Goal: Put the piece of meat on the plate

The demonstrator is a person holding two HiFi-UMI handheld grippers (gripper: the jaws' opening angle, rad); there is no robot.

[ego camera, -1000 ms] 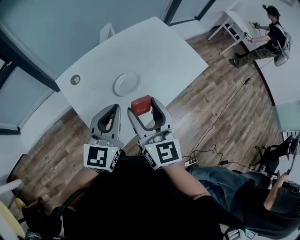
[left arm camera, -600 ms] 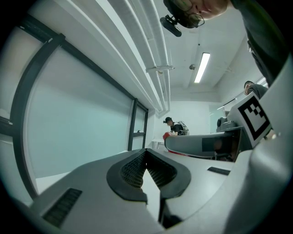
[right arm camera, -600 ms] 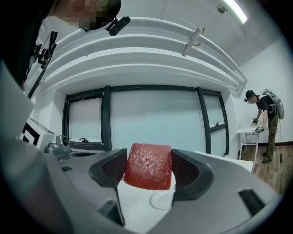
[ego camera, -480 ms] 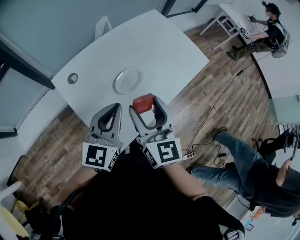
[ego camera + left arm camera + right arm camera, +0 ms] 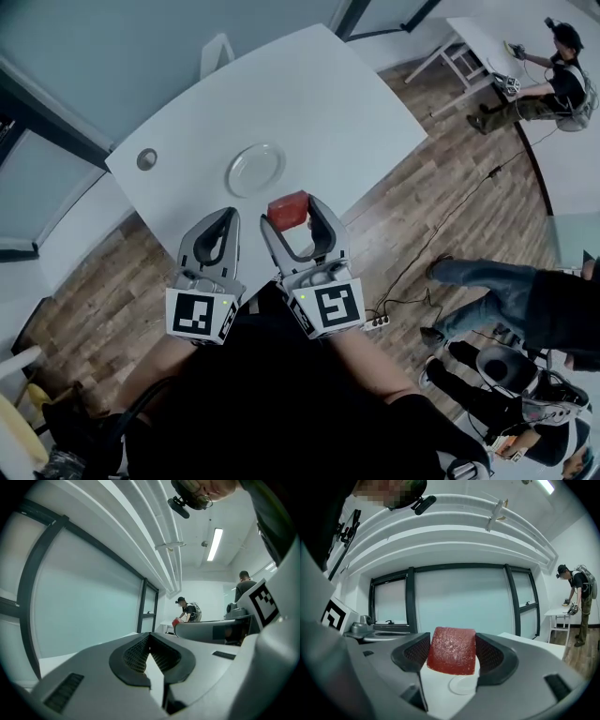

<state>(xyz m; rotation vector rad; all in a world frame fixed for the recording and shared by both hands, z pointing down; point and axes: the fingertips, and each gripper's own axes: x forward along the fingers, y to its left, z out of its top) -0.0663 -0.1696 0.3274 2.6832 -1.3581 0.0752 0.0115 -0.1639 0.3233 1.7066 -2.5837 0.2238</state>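
Observation:
A red block of meat (image 5: 288,210) sits clamped between the jaws of my right gripper (image 5: 290,214), held above the near edge of the white table (image 5: 328,103). In the right gripper view the meat (image 5: 452,650) fills the gap between the dark pads, and the white plate (image 5: 461,684) shows on the table below it. The plate (image 5: 255,169) lies empty, a little beyond and left of the meat. My left gripper (image 5: 223,223) hovers beside the right one, shut with nothing in it; its pads (image 5: 161,654) meet at the tips.
A small round grey fitting (image 5: 147,158) is set into the table's left part. A white chair (image 5: 217,53) stands behind the table. Wooden floor with cables (image 5: 422,253) lies to the right, where people (image 5: 548,80) stand or sit, one at another white table.
Both grippers and the meat hold nearly the same place over the table's near edge. The person at the lower right has shifted.

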